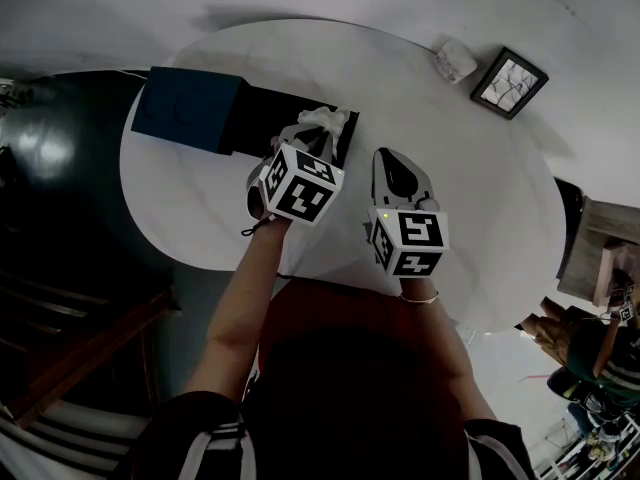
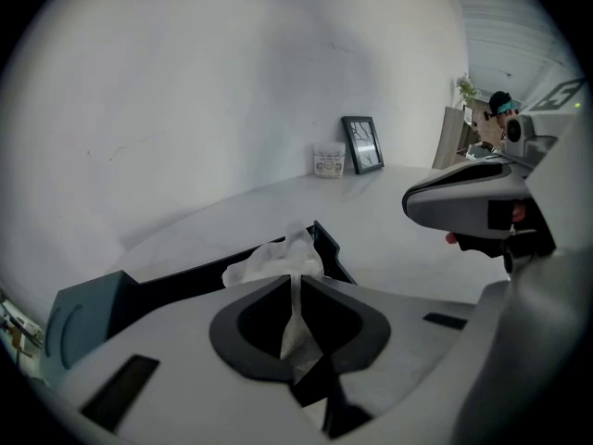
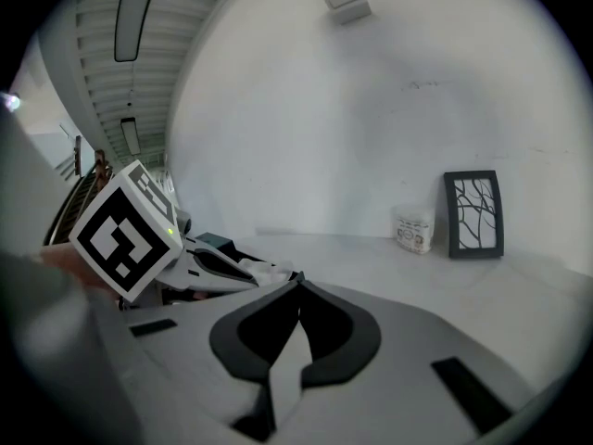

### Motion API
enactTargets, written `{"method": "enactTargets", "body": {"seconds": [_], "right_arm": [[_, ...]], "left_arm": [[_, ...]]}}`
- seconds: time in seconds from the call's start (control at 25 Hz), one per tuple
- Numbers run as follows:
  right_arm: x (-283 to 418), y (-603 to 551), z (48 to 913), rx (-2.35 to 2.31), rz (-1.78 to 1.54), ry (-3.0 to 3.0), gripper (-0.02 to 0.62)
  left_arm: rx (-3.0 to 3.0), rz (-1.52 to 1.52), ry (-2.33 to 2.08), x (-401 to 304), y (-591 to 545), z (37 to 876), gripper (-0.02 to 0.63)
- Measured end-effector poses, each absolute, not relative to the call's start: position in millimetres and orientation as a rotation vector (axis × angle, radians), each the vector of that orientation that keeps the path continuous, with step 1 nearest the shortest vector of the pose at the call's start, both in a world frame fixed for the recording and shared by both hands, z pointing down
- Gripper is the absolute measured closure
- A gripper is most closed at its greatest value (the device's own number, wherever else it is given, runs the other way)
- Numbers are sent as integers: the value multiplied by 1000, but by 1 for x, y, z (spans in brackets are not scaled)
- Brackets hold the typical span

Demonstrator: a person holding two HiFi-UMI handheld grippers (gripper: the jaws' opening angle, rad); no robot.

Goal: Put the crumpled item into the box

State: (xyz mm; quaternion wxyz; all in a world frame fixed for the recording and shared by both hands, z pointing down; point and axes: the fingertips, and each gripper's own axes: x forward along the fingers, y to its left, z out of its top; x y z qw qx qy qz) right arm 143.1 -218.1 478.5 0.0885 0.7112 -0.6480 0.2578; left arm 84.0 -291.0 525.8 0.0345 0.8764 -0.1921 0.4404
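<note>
- The right gripper [image 1: 391,158], the grey two-jaw tool at lower centre of the head view, has its jaws pressed together on nothing. It sits just beside the other tool, so a sideways drift could knock that one.
- The left gripper [image 2: 295,282] is clenched on the crumpled white tissue wad [image 2: 276,261]. Only a thin fold runs between the jaws and most of the wad bulges past the tips. A quick jerk could tear that fold or pull it free.
- The wad hangs at the right end of the open dark blue box with a black inside [image 1: 265,118], above centre in the head view. It seems to be over the rim, not over the middle of the hollow.
- If the jaws open here, the wad may catch the edge and roll out onto the round white table [image 1: 480,198].
- The box looks light, so jaws dipping too low could push it towards the far left edge of the table.
- A soft tissue may also cling to a jaw pad after release and lift back out.
- The black-framed picture [image 1: 510,82] and the small white tub [image 1: 455,61], upper right, stand well apart and look safe.
</note>
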Motion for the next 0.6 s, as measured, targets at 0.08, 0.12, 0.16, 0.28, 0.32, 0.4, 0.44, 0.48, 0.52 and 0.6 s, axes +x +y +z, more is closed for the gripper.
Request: {"method": "enactTargets", "body": {"seconds": [0.08,0.12,0.16,0.28,0.32,0.4,0.44,0.48,0.52,0.6], "right_arm": [[144,-217,478,2121,768,-1925,580],[144,-217,478,2123,769,-1923,580],[144,-217,478,2126,771,-1922,580],[144,-217,476,2133,769,-1920,580],[144,-216,475,2135,766,-1920,581],[144,-215,473,2139,761,-1920,580],[143,-214,472,2140,758,-1920,580],[143,-214,471,2142,754,-1921,580],[142,-213,470,2144,750,-1921,580],[142,-212,468,2151,742,-1919,580]], "left_arm": [[2695,1365,-591,84,-291,526,571],[2696,1367,-589,84,-290,527,569],[2696,1368,-585,85,-290,527,569],[2697,1359,-567,85,-288,527,568],[2697,1351,-566,86,-288,527,568],[2698,1323,-569,85,-287,524,568],[2701,1305,-573,84,-287,523,568],[2706,1286,-579,84,-287,520,568],[2714,1265,-588,83,-288,517,568],[2735,1219,-602,83,-288,510,568]]}}
